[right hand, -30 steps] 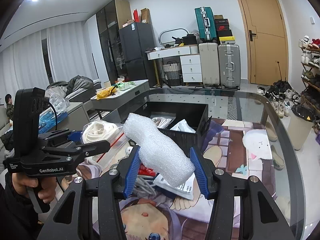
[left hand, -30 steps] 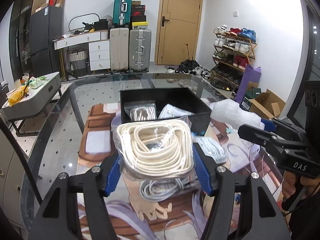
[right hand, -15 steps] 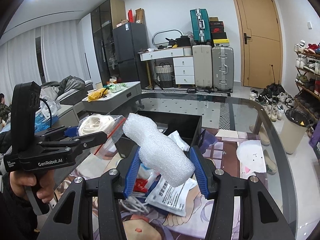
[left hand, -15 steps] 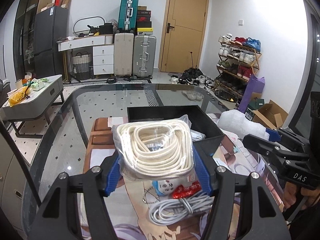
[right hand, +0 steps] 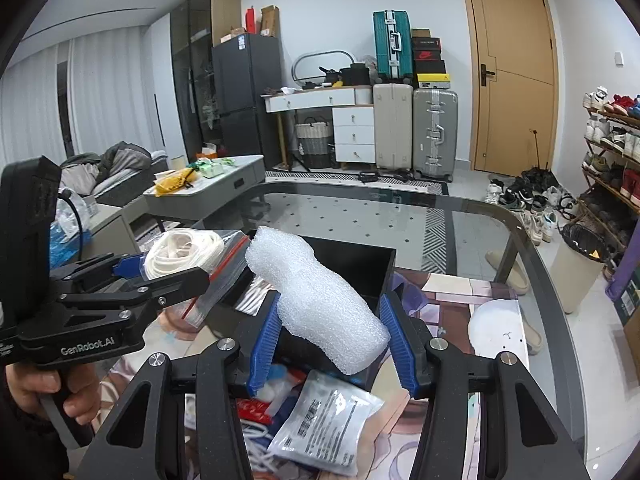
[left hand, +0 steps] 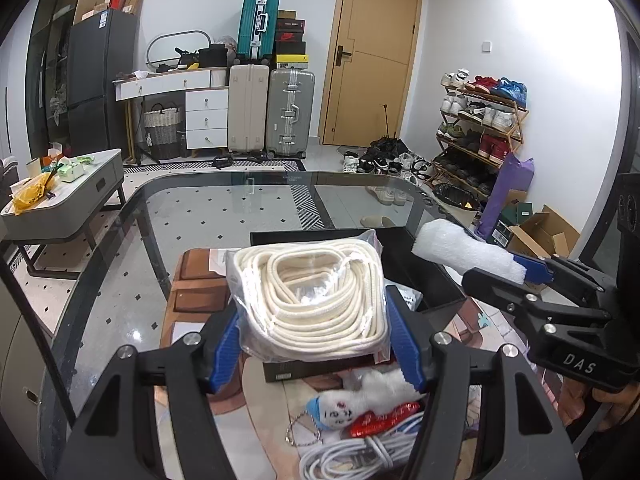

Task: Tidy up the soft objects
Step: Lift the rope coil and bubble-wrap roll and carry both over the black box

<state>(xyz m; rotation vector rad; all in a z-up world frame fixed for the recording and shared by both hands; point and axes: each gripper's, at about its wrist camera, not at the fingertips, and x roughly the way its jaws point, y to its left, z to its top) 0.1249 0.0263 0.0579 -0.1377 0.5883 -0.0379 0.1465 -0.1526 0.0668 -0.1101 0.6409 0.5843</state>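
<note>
— White rope first: where is it?

— My left claw [left hand: 312,336] is clenched on a clear plastic bag of coiled cream-white rope [left hand: 310,288]. Both blue pads [left hand: 226,346] press the bag's sides, and it hangs above the near wall of the open black rectangular box [left hand: 436,276] on the glass-topped bench [left hand: 200,208].

— And your other side?

— My right claw [right hand: 326,334] grips a white foam-wrap roll [right hand: 316,296] between its pads; the roll sticks out forward over the box, tilted up to the left. From the left camera I see the roll beside the bag, not touching it.

— What can't you make out?

— Most of the box's inside is covered by what I hold. I glimpse a silvery packet [right hand: 250,298] in it, not much more. Below the claws, on the printed mat [right hand: 448,296], lie a small white plush toy with a bead chain [left hand: 352,400], a red crinkly wrapper [left hand: 384,420], a coil of white cable [left hand: 356,452], cut off by the frame's edge, and a flat white printed pouch [right hand: 324,428]; its print is too small to read.

— Count?

— Two claws, one rope bag, one foam roll, one box, and one each of the loose things.
</note>
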